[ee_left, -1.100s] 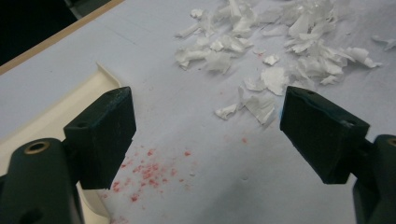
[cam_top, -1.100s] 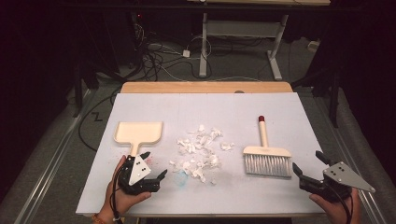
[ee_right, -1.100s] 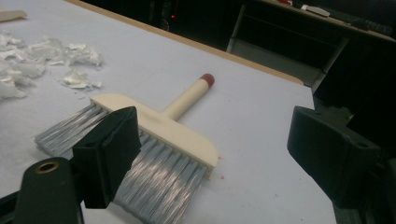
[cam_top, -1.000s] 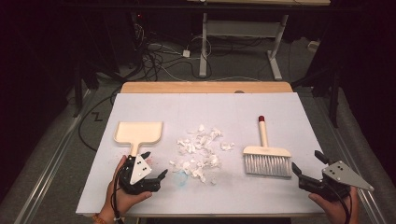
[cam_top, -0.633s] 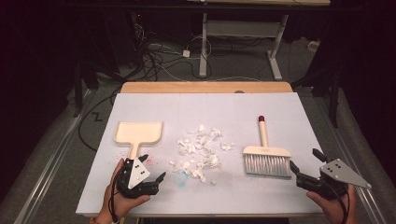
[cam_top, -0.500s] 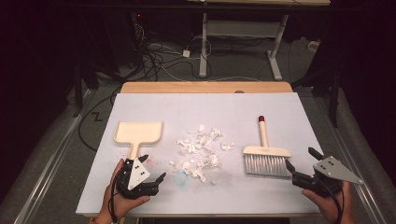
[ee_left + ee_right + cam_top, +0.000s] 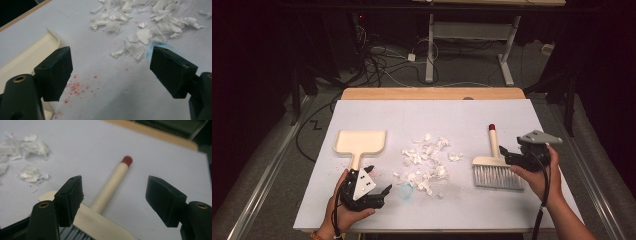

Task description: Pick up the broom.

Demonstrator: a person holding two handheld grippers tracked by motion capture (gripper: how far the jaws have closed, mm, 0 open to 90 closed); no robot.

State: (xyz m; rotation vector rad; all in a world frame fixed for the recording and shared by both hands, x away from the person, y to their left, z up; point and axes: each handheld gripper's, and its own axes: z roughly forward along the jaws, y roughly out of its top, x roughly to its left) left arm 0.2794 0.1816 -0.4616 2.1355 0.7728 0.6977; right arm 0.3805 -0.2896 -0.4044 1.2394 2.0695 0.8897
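A cream dustpan [image 7: 361, 142] lies at the left of the white table cover, its handle pointing toward me. Torn white paper scraps [image 7: 424, 161] are scattered in the middle. A hand brush [image 7: 494, 167] with a cream handle and red tip lies at the right. My left gripper [image 7: 381, 181] stands open near the front edge, just right of the dustpan handle, with the dustpan [image 7: 27, 57] at its left and scraps [image 7: 140, 22] ahead. My right gripper [image 7: 508, 157] is open at the brush head's right end. The brush handle [image 7: 110, 187] lies between and beyond its open jaws, untouched.
Red specks [image 7: 75, 87] and a blue smudge [image 7: 156, 46] mark the table cover [image 7: 437, 115]. A wooden table edge [image 7: 432, 93] shows at the back. Cables and desk legs lie on the dark floor beyond. Bare cover stretches behind the scraps and along the front.
My right gripper has moved from the front right corner forward and left, up to the brush head. The left gripper has hardly shifted. Both stay open.
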